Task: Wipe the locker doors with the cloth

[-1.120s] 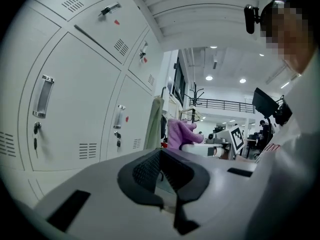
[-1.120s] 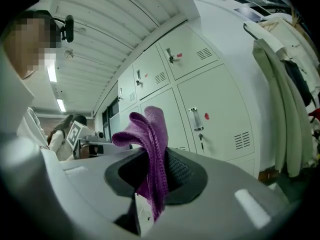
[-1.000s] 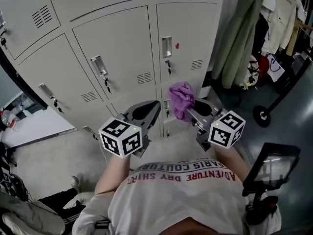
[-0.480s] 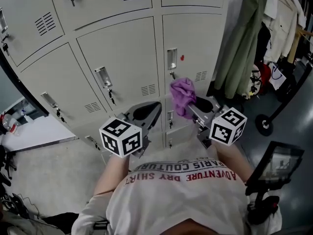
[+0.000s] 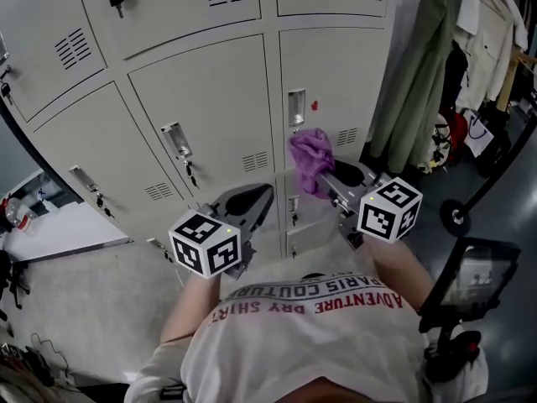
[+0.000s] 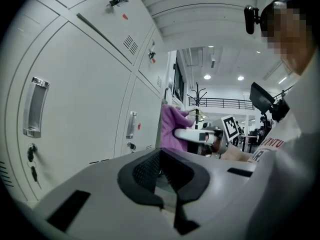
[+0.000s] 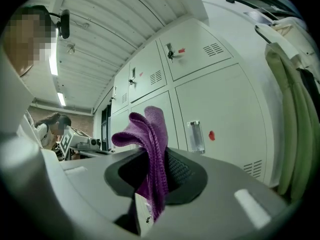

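Grey locker doors point(image 5: 210, 91) fill the upper head view, each with a metal handle and a key lock. My right gripper point(image 5: 329, 177) is shut on a purple cloth point(image 5: 312, 158), which sticks up from the jaws just in front of the door with a red dot point(image 5: 331, 65). In the right gripper view the cloth point(image 7: 150, 144) is pinched in my right gripper point(image 7: 156, 184) and droops over it. My left gripper point(image 5: 250, 200) hangs level with it to the left, shut and holding nothing. The left gripper view shows its jaws point(image 6: 161, 159) closed beside a door point(image 6: 75, 114).
A green coat point(image 5: 415, 74) and other clothes hang to the right of the lockers. A black stand with a screen point(image 5: 466, 280) is at the lower right. A white bench point(image 5: 50, 221) lies at the left. Keys hang from the locks point(image 5: 191, 173).
The lockers have slid a little lower in the head view and look nearer. Both grippers keep almost the same places, and the right one still clamps the cloth.
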{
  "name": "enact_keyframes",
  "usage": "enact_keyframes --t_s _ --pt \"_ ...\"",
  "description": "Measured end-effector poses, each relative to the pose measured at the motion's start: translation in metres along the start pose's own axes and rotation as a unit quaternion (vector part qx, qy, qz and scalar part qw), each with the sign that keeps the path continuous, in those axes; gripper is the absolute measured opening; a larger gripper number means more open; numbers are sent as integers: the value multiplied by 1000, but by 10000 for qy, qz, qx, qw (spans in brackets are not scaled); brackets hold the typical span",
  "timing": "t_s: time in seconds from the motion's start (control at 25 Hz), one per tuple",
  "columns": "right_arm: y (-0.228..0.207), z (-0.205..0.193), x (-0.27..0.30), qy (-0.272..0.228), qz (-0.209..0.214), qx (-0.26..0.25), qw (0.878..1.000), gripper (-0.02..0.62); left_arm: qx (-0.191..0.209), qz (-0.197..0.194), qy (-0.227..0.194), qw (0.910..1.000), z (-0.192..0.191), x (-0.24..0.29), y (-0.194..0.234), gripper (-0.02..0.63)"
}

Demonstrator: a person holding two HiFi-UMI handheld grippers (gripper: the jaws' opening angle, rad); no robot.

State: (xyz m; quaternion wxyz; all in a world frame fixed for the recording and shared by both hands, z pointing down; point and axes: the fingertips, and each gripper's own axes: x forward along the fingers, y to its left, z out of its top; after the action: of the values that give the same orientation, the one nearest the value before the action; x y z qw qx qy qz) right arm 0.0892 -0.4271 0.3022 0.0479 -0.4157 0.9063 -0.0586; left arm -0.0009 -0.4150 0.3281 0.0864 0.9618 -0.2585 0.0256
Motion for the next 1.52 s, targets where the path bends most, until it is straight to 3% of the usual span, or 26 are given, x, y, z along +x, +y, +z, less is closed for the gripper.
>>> enact_keyframes --t_s 0.36,0.68,1.08,1.52 --pt "-22 77 31 -607 -41 -494 9969 74 -112 293 -55 9995 -2 -11 17 0" --pt "-50 140 69 -1023 -181 -535 9931 74 -170 509 -21 9986 -6 -12 31 0" --pt "-86 135 115 -879 -400 -431 9944 74 -182 636 -5 9978 -8 -3 41 0" --pt "-104 139 112 -922 -396 -416 9941 74 -217 728 -81 9971 -3 3 53 0"
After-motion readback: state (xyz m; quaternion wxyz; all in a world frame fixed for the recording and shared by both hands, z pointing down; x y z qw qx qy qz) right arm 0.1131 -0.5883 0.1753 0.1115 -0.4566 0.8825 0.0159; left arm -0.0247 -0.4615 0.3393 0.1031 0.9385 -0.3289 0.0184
